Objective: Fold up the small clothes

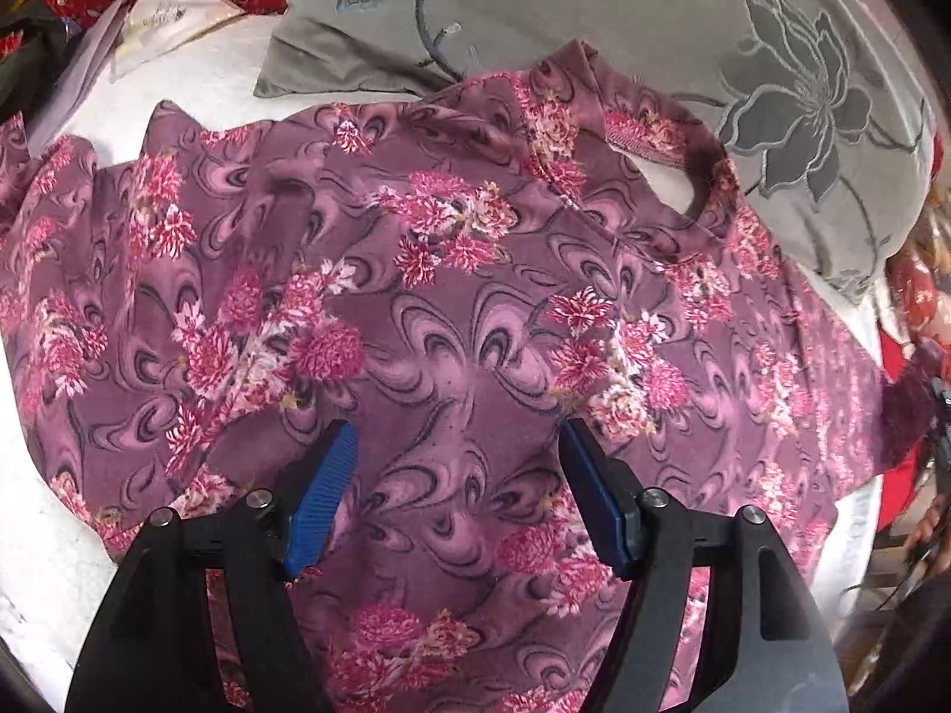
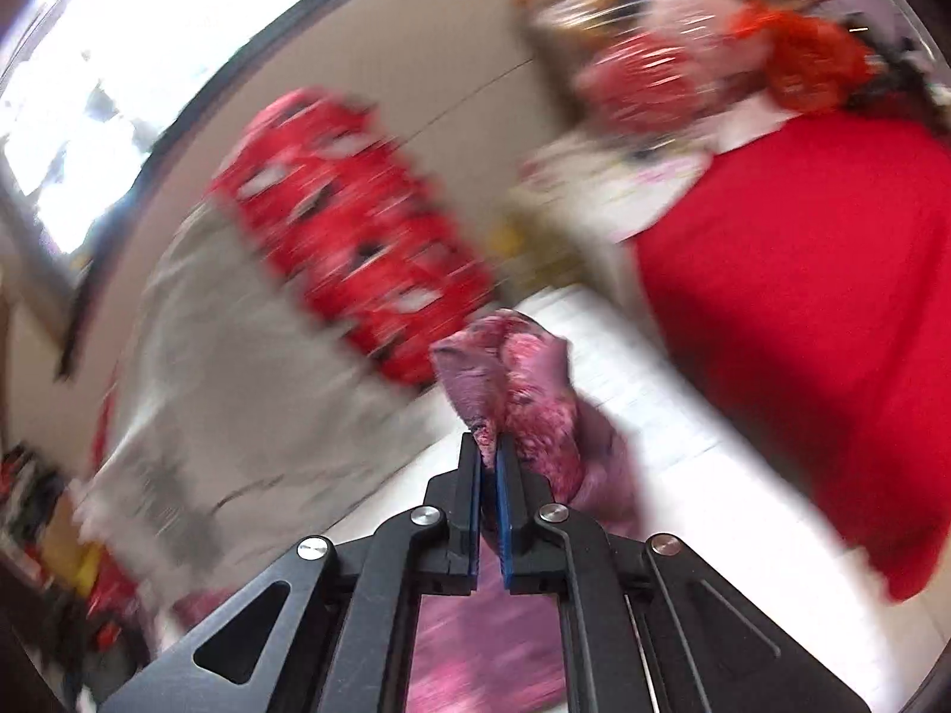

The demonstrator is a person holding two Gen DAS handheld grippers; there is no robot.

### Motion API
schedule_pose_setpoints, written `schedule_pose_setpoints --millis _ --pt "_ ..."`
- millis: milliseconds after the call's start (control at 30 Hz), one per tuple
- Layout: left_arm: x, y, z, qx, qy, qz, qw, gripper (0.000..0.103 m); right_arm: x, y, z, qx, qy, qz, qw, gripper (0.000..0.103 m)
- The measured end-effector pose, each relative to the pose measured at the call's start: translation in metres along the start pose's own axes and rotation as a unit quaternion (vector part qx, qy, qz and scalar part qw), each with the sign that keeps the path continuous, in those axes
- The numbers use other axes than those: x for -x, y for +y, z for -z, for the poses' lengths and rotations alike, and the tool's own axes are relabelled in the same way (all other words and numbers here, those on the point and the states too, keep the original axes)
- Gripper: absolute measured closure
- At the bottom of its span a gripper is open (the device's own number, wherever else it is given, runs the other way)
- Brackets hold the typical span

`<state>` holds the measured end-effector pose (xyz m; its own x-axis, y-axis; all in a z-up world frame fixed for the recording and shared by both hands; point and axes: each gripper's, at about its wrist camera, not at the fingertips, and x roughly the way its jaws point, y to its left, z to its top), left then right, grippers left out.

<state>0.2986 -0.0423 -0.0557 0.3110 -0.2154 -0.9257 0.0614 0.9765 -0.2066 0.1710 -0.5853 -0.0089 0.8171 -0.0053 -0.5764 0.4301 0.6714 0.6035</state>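
Mauve floral top point(image 1: 452, 309) flat, lengthwise left-right (neckline upper right).

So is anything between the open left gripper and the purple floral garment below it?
Nothing visible. The left gripper hangs open directly over the floral garment, with only bare cloth between its fingers. The grey pillow lies beyond the collar.

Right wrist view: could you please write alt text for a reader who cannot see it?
The right hand-held gripper is shut on a bunched edge of a purple floral garment, held up from a white surface. The background is motion-blurred: a red patterned cloth and a person's red top.
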Motion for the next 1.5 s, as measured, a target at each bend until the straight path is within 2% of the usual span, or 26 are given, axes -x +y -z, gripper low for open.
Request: schedule_pose_setpoints --millis 67,267,400,667,867,900,1033,1100,1133,1167,1233,1333,1400,1467,1500 --pt "0.002 0.008 0.0 0.004 0.006 0.016 0.9998 0.033 -0.007 0.034 0.021 0.012 0.024 -0.037 0.999 0.099" --pt "0.009 0.034 -0.002 0.008 0.021 0.048 0.9986 0.033 -0.031 0.121 0.079 0.05 0.085 -0.095 0.991 0.099" --pt "0.019 0.05 -0.004 0.009 0.029 0.069 0.9972 0.033 -0.046 0.173 0.12 0.068 0.118 -0.115 0.984 0.099" --pt "0.047 0.117 -0.014 0.017 0.024 0.103 0.9943 0.033 -0.069 0.264 0.198 0.107 0.173 -0.138 0.969 0.099" --pt "0.066 0.15 -0.012 0.024 0.006 0.102 0.9944 0.033 -0.083 0.31 0.261 0.128 0.223 -0.158 0.953 0.098" --pt "0.068 0.153 -0.008 0.026 0.006 0.102 0.9944 0.033 -0.088 0.315 0.276 0.129 0.241 -0.162 0.948 0.095" --pt "0.065 0.153 0.001 0.032 0.021 0.116 0.9925 0.033 -0.093 0.314 0.313 0.153 0.297 -0.126 0.934 0.089" --pt "0.058 0.137 0.001 0.027 0.028 0.127 0.9911 0.033 -0.078 0.301 0.314 0.153 0.314 -0.133 0.927 0.084" --pt "0.055 0.13 0.005 0.023 0.032 0.131 0.9905 0.033 -0.068 0.294 0.31 0.152 0.31 -0.138 0.928 0.08" --pt "0.049 0.12 0.006 0.018 0.039 0.137 0.9897 0.033 -0.052 0.281 0.301 0.15 0.296 -0.142 0.933 0.078" --pt "0.035 0.101 0.01 0.007 0.061 0.139 0.9883 0.033 -0.031 0.263 0.285 0.142 0.272 -0.134 0.942 0.066" --pt "0.012 0.076 0.014 0.01 0.084 0.124 0.9887 0.033 -0.002 0.218 0.248 0.121 0.24 -0.107 0.957 0.065" --pt "0.013 0.068 0.013 0.017 0.062 0.108 0.9921 0.03 0.009 0.195 0.229 0.11 0.223 -0.086 0.965 0.065" --pt "0.019 0.065 0.009 0.031 0.032 0.112 0.9928 0.031 0.022 0.167 0.207 0.09 0.202 -0.069 0.973 0.065" --pt "0.024 0.064 0.006 0.041 0.014 0.115 0.9925 0.05 0.025 0.157 0.2 0.08 0.194 -0.062 0.976 0.065"
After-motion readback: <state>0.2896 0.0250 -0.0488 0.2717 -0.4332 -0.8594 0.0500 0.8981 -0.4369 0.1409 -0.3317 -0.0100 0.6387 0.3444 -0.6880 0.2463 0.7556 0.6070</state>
